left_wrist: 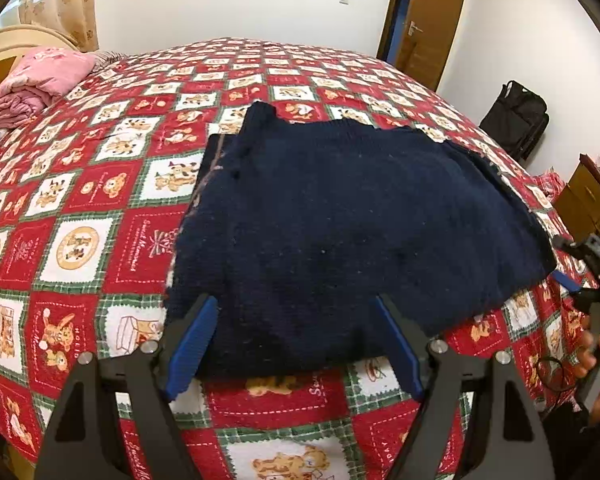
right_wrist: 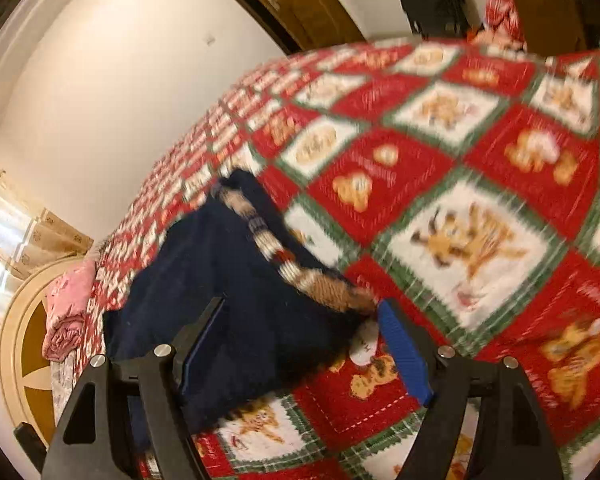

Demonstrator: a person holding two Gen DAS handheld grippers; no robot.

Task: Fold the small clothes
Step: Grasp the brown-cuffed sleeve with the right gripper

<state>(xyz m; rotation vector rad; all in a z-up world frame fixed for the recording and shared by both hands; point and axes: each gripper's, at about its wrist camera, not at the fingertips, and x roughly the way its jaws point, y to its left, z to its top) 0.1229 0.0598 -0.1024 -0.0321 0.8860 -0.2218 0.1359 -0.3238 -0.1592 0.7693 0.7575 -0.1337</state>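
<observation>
The left gripper (left_wrist: pixel 296 344) is shown with fingers spread wide, the near folded edge of the navy sweater (left_wrist: pixel 340 232) lying between them, ungripped. The right gripper (right_wrist: pixel 304 344) is likewise held spread, with the sweater's corner and its striped trim (right_wrist: pixel 300 268) between the fingers; contact cannot be determined through blur. The sweater is laid folded on the red patchwork bedspread (left_wrist: pixel 100 200). Farther off, a pink quilt (left_wrist: pixel 36 84) and a wooden door (left_wrist: pixel 432 20) are seen.
</observation>
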